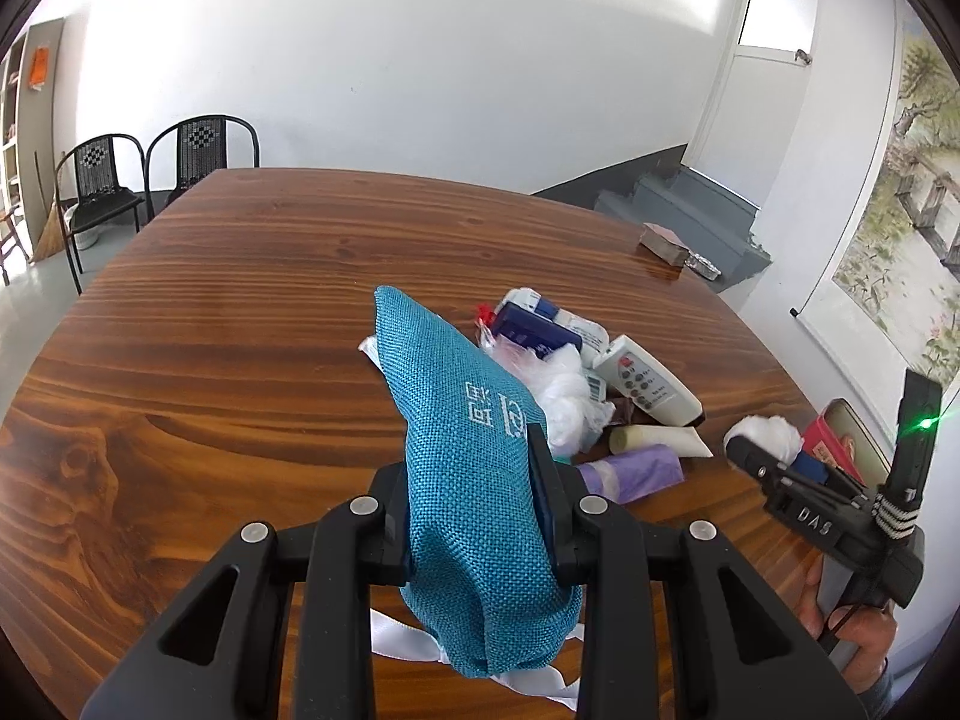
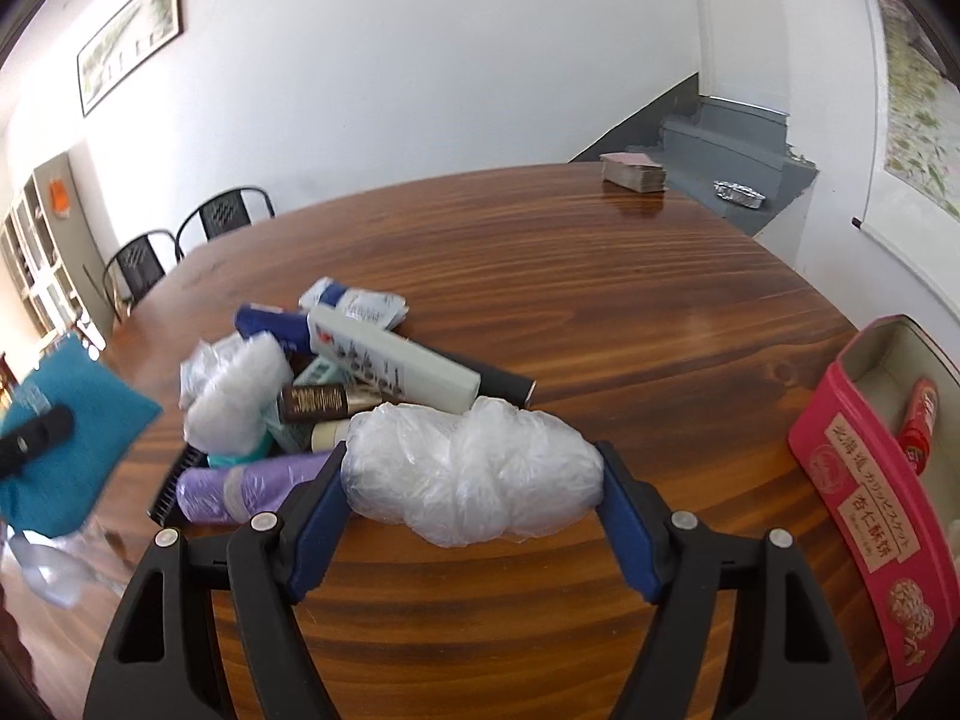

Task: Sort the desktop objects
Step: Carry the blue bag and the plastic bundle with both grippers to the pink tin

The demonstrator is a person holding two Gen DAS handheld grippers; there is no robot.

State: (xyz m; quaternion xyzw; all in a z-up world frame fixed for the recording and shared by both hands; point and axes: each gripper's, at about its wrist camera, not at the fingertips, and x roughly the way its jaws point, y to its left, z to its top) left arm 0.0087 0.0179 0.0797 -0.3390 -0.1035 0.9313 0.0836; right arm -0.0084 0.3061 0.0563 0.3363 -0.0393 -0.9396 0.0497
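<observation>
From the left wrist view, the left claw (image 1: pixel 474 501) is pinching a teal woven pouch (image 1: pixel 462 450) between its two fingers; the pouch is held above the wooden counter (image 1: pixel 240 300), its long axis running from near to far and leaning to the far left, with a white ribbon (image 1: pixel 402 642) hanging from its near end. Beyond it on the right lies a heap of things: a white remote (image 1: pixel 645 381) with its long axis slanting from far left to near right, a cream tube (image 1: pixel 660 439) lying left to right, and a purple roll (image 1: pixel 636 471) beside it. At the right edge the right claw (image 1: pixel 762 447) carries a white bundle at its tip. From the right wrist view, the right claw (image 2: pixel 474 480) is pinching a clear plastic bundle (image 2: pixel 474 474) between its blue pads (image 2: pixel 315 516), the bundle's long axis lying left to right across the fingers, above the counter (image 2: pixel 600 300). An open pink tin (image 2: pixel 864 498) stands on the right with a red tube (image 2: pixel 918 423) inside. The heap sits on the far left, the pouch (image 2: pixel 66 450) blurred at the left edge.
</observation>
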